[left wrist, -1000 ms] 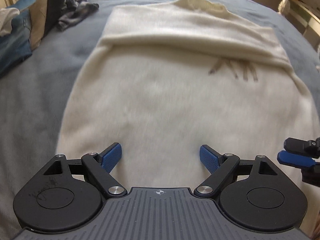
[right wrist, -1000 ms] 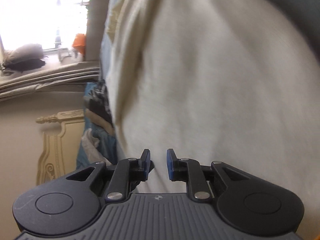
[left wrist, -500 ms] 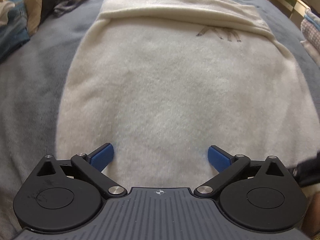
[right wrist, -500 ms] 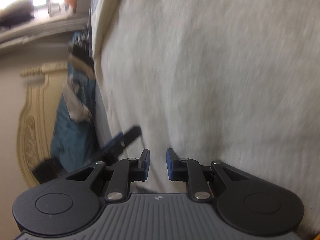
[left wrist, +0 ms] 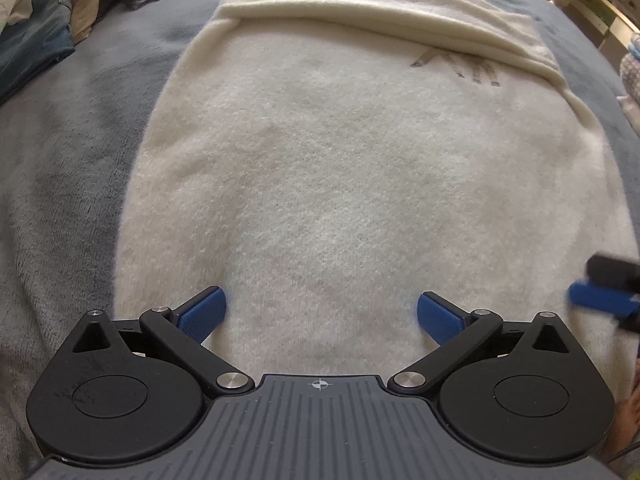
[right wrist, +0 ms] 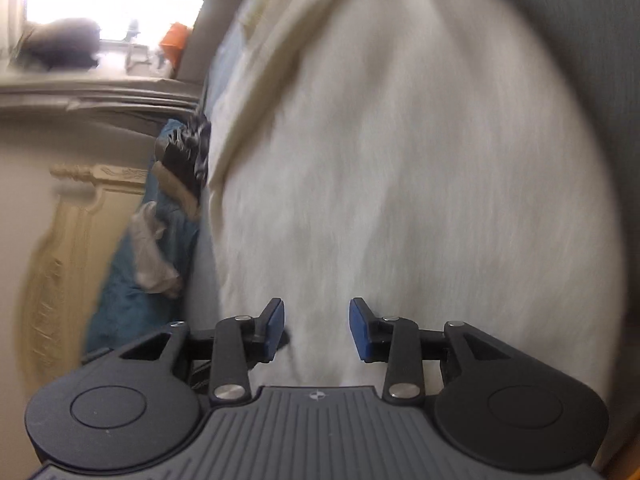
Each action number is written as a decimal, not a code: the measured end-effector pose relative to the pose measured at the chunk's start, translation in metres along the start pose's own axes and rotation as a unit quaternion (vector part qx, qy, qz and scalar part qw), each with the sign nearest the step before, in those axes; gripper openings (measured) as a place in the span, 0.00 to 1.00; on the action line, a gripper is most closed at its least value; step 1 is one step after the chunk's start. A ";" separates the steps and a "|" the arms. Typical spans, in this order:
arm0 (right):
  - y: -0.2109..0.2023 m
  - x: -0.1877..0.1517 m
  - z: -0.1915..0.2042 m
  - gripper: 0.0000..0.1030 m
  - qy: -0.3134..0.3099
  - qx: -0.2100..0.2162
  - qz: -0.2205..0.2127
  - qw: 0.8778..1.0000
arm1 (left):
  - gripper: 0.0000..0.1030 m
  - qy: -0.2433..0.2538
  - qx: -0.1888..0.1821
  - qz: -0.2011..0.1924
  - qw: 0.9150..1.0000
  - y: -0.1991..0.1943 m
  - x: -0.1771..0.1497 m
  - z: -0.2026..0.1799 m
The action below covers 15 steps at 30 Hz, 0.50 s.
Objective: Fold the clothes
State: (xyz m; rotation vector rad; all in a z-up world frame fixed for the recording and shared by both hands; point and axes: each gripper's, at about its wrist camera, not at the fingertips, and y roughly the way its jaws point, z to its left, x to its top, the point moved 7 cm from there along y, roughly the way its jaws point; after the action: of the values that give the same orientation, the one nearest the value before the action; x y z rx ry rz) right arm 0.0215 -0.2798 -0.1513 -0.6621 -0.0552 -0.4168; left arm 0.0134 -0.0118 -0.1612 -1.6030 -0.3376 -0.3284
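A cream knitted sweater (left wrist: 352,152) lies flat on the grey-blue blanket (left wrist: 60,184), its sleeves folded across the chest near the collar. My left gripper (left wrist: 322,314) hangs over the sweater's near hem, open wide, nothing between its blue pads. At the right edge of the left wrist view the right gripper's blue fingertips (left wrist: 600,300) show blurred above the hem's right side. In the tilted right wrist view my right gripper (right wrist: 317,330) has its jaws opening, with the sweater (right wrist: 420,184) behind the gap and no cloth pinched.
A pile of blue, tan and dark clothes (left wrist: 44,20) lies at the blanket's far left. A cream carved bed frame (right wrist: 68,264) stands beyond the blue clothes (right wrist: 132,280). Folded pale fabric (left wrist: 632,72) sits at the right edge.
The left gripper's jaws widened and it shifted back along the sweater. The right gripper's jaws went from nearly shut to apart, and it rose and rolled.
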 end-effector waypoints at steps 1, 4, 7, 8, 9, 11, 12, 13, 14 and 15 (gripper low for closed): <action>-0.004 0.003 0.008 0.39 -0.035 -0.019 -0.017 0.999 | 1.00 -0.001 0.002 0.000 1.000 0.000 0.000 0.000; -0.010 0.004 0.036 0.44 -0.146 -0.095 -0.060 0.983 | 1.00 -0.007 0.003 0.002 1.000 0.000 0.000 0.000; -0.005 0.000 0.045 0.59 -0.226 -0.174 -0.071 0.956 | 1.00 -0.013 0.003 0.004 1.000 0.000 0.001 0.001; -0.002 -0.002 0.043 0.59 -0.241 -0.192 -0.065 0.949 | 1.00 -0.014 0.003 0.004 1.000 0.001 0.000 0.001; 0.001 -0.005 0.040 0.59 -0.254 -0.207 -0.059 0.943 | 1.00 -0.015 0.003 0.003 1.000 0.001 0.000 0.001; 0.011 -0.011 0.039 0.59 -0.280 -0.232 -0.046 0.930 | 1.00 -0.014 0.007 0.002 1.000 0.001 0.000 0.001; 0.016 -0.013 0.038 0.60 -0.293 -0.244 -0.041 0.924 | 1.00 -0.014 0.007 0.003 1.000 0.001 0.000 0.000; 0.019 -0.015 0.038 0.60 -0.305 -0.253 -0.038 0.917 | 1.00 -0.014 0.008 0.003 1.000 0.001 0.000 0.000; 0.020 -0.016 0.039 0.64 -0.315 -0.260 -0.037 0.912 | 1.00 -0.013 0.009 0.003 1.000 0.001 0.000 0.000; 0.021 -0.018 0.040 0.67 -0.323 -0.268 -0.037 0.907 | 1.00 -0.014 0.008 0.004 1.000 0.001 0.000 0.000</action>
State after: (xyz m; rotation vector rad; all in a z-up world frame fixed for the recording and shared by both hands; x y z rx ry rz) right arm 0.0168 -0.2345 -0.1350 -1.3285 -0.6170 -0.2657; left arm 0.0137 -0.0119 -0.1622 -1.5931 -0.3544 -0.2977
